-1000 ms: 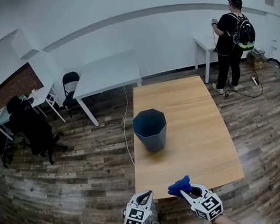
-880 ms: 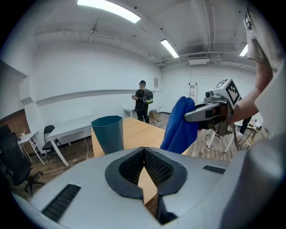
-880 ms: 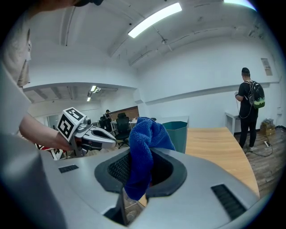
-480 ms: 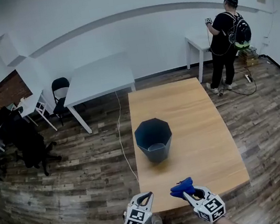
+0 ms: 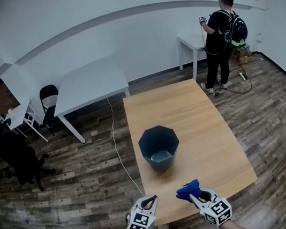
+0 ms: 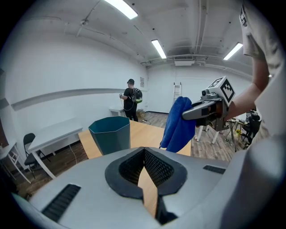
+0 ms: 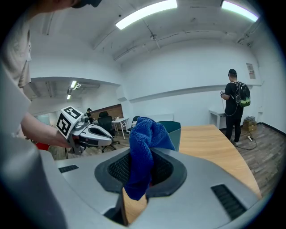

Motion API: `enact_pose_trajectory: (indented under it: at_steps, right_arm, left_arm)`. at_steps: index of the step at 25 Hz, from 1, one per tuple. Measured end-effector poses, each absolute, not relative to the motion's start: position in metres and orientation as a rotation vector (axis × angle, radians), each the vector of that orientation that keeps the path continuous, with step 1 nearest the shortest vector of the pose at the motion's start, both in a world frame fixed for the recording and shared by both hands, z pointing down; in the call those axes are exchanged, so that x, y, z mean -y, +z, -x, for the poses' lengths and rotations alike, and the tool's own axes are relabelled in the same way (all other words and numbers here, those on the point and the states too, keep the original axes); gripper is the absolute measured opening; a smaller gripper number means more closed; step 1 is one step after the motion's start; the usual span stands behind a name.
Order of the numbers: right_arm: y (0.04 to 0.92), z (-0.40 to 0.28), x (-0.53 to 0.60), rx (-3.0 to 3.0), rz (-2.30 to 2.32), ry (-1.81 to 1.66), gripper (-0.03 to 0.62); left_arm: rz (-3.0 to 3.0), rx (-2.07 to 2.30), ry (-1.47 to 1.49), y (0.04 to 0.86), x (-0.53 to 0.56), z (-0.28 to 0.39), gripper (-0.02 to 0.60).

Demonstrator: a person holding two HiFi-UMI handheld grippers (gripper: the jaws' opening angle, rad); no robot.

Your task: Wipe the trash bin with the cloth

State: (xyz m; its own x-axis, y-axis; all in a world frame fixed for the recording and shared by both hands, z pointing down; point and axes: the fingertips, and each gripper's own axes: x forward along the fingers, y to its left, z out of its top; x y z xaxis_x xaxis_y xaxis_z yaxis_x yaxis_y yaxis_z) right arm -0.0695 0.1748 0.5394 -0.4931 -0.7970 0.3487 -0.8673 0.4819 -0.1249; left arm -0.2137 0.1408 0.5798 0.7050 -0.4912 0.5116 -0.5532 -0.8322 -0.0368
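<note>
The right tool [image 5: 194, 197] is clenching the blue cloth [image 5: 187, 189] between its jaws, with the fabric bunching above them and hanging below. The left tool [image 5: 152, 199] is holding its jaws pressed together with nothing in them. The trash bin [image 5: 159, 147] is standing upright on the desk [image 5: 205, 128] ahead of both tools, well apart.

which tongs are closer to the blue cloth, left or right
Right. The right tongs are shut on the blue cloth. The left tongs, shut and empty, sit beside it on the left, not touching.
</note>
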Motion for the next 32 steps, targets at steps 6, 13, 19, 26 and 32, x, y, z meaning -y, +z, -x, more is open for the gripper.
enact_pose_trajectory:
  at_steps: [6, 13, 19, 26, 32]
  right_arm:
    - [0.539, 0.082, -0.149, 2.447, -1.502, 0.401, 0.08]
    - [0.539, 0.088, -0.138, 2.408, -1.541, 0.398, 0.08]
    - [0.541, 0.083, -0.127, 2.402, -1.547, 0.41, 0.08]
    - [0.543, 0.071, -0.091, 2.419, -1.5, 0.419, 0.08]
    - [0.543, 0.045, -0.06, 2.443, -1.442, 0.415, 0.08]
  left_arm:
    - [-2.835, 0.772, 0.769, 0.586, -0.115, 0.225, 0.014]
    - [-2.848, 0.714, 0.747, 0.594, -0.105, 0.227, 0.014]
    - [-2.845, 0.703, 0.756, 0.595, -0.097, 0.225, 0.014]
    - [-2.815, 0.742, 0.791, 0.595, -0.067, 0.215, 0.015]
    - [-2.785, 0.752, 0.89, 0.601, -0.042, 0.19, 0.016]
